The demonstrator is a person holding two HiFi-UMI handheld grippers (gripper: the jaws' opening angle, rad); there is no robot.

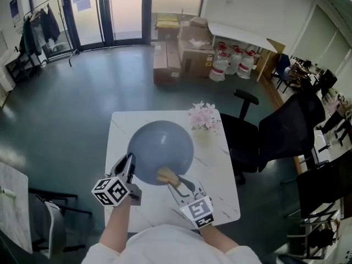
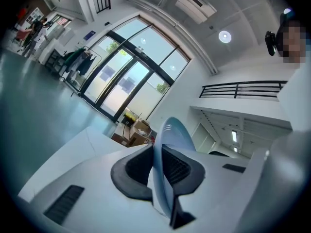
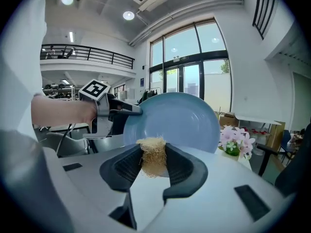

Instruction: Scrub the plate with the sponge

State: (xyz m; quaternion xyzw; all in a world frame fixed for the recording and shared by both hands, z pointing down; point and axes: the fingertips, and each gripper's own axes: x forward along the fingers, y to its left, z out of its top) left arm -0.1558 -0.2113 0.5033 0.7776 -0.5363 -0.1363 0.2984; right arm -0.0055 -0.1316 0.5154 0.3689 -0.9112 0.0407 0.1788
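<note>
Plate point(image 1: 159, 150), round & blue-grey, is held up off a white marble table point(image 1: 223, 202), tilted, w/ its broad face toward our right gripper. We grip it by the rim on our left: the left gripper point(image 1: 130, 161) has its two dark jaws clamped on that rim. In the left gripper view the plate shows edge-on, squeezed btwn the ribbed pads.

Sponge point(image 3: 153, 157), a straw-coloured fibrous wad, sits pinched btwn the jaws of the right gripper point(image 1: 173, 181), w/ its frayed top standing above the pads. From the head view it lies over the plate's near lower edge. Whether it presses on the plate we can't tell. Each gripper carries its cube of black-and-white square markers, and our bare forearms & white sleeves show at the bottom of the head view.

On the table's far right corner, just beyond the plate, stands a small bunch of pink flowers point(image 1: 203, 116). Black office chairs point(image 1: 286, 131) stand beside the table on the right.

Bg: dark green floor, a stack of cardboard boxes point(image 1: 190, 43) w/ clear water jugs point(image 1: 231, 62) next to them. Glass doors point(image 1: 110, 10) are along the far wall, & a clothes rack point(image 1: 41, 23) w/ dark garments is at far left.
</note>
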